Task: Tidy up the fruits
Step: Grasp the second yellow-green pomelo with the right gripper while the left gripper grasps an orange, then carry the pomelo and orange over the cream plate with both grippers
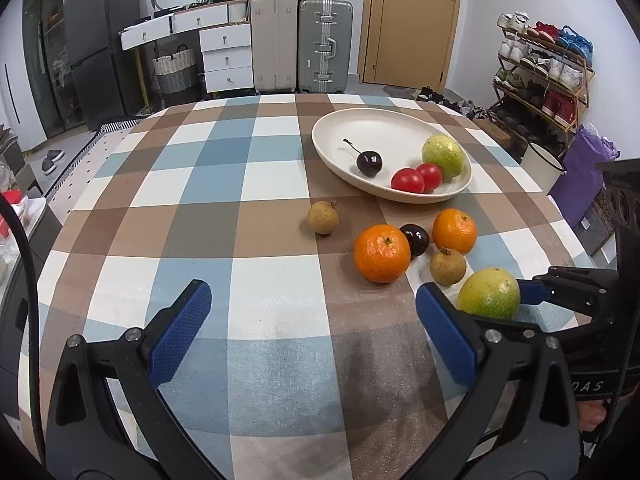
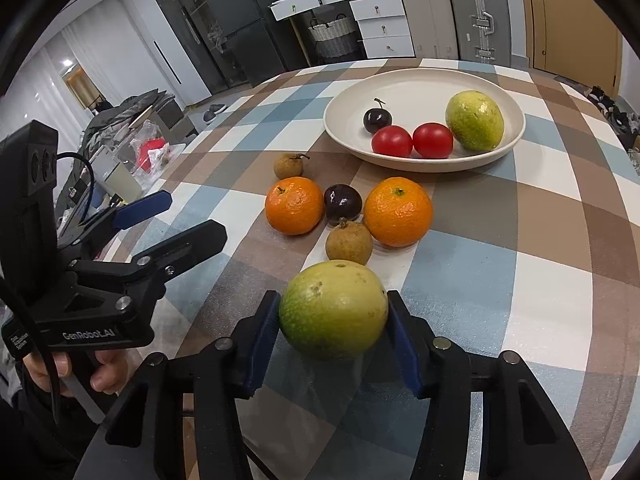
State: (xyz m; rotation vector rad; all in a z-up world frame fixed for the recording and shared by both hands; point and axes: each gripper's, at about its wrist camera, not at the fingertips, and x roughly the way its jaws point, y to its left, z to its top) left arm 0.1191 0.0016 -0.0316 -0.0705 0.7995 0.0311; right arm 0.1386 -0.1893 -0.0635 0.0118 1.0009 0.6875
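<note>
Right claw pinching the green fruit, pads flat on both flanks, long axis lying crosswise between them, just off the checked worktop. White bowl straight ahead and a touch right, already holding a cherry, two red fruits and a matching green fruit. Between claw and bowl: a longan, two oranges, a dark plum, so up and over, not through. Free space at the bowl's left half. Left claw spread wide, empty, hovering well short of the cluster.
</note>
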